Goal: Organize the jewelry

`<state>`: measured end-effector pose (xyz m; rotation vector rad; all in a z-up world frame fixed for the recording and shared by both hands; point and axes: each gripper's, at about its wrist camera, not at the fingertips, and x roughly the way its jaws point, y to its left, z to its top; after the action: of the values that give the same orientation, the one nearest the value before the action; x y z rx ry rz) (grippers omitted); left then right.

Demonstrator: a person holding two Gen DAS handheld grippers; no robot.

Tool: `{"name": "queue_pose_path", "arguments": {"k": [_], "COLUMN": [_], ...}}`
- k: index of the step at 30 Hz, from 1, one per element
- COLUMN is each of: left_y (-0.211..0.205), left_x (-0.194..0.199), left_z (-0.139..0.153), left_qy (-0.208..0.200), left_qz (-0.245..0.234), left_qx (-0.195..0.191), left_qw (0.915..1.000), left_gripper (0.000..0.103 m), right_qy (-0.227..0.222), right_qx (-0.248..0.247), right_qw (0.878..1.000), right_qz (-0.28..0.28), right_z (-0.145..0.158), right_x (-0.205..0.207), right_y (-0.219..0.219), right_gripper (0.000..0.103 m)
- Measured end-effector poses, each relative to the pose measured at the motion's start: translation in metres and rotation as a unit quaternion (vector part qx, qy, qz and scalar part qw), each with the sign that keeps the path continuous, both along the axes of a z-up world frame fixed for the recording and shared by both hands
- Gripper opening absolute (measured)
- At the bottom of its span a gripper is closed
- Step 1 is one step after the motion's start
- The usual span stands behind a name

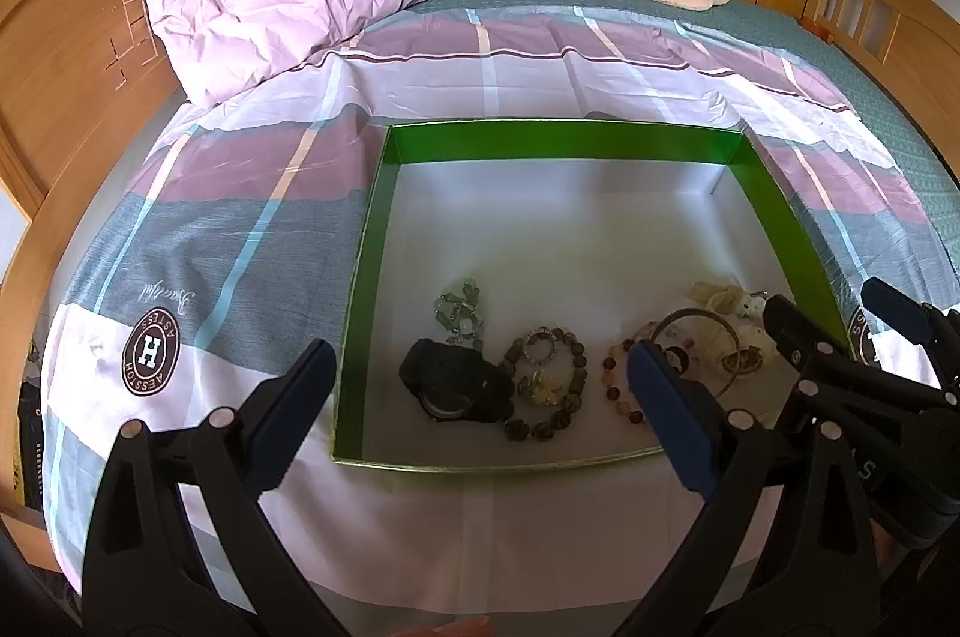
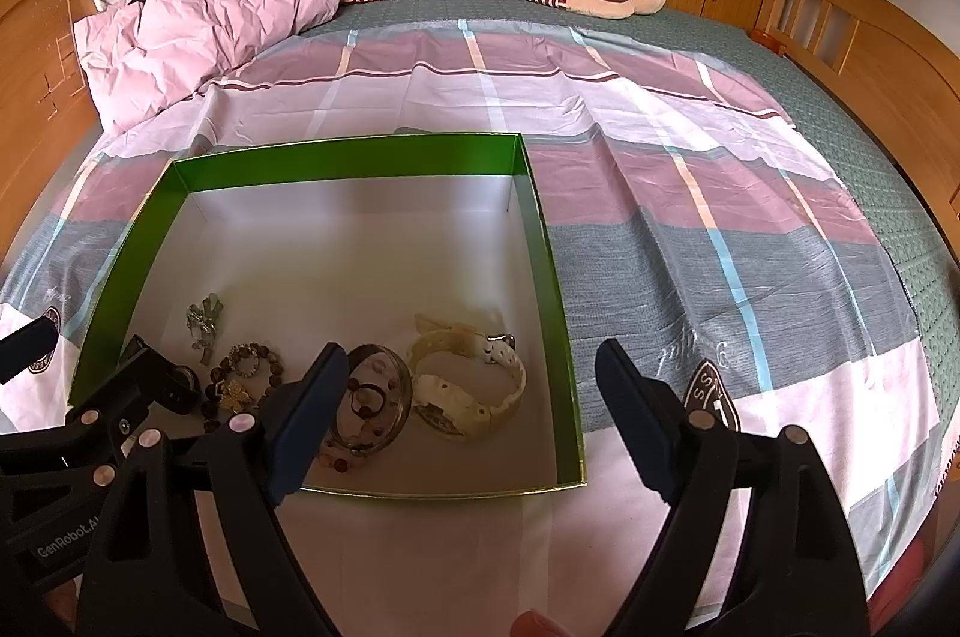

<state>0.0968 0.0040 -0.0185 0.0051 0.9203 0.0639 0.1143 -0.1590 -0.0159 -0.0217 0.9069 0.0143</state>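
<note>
A shallow green box [image 1: 372, 241] lies on the bed's plaid sheet [image 2: 720, 193], near its front edge, and the jewelry sits in a loose row along the box's near wall. A black watch [image 1: 456, 385] lies at the left end, then a brown bead bracelet [image 1: 543, 379], a metal bangle [image 2: 375, 400] and a cream watch [image 2: 474, 385] — its strap running toward the box's far right corner. The left gripper [image 1: 474, 415] and right gripper [image 2: 474, 415] hover with jaws wide apart, holding nothing.
</note>
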Motion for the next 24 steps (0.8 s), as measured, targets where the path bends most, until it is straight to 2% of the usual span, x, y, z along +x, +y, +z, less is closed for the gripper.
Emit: {"name": "queue_pose_path", "arguments": {"k": [24], "left_y": [0.0021], "left_x": [-0.0007], "left_z": [0.0006], "left_qy": [-0.008], "left_qz": [-0.008], "left_qx": [0.008], "left_qw": [0.9999], "left_gripper": [0.099], "right_qy": [0.001], "right_qx": [-0.002], "right_qw": [1.000], "right_qz": [0.000], "right_z": [-0.0013], "right_x": [-0.0001], "right_y": [-0.0027], "right_gripper": [0.084]}}
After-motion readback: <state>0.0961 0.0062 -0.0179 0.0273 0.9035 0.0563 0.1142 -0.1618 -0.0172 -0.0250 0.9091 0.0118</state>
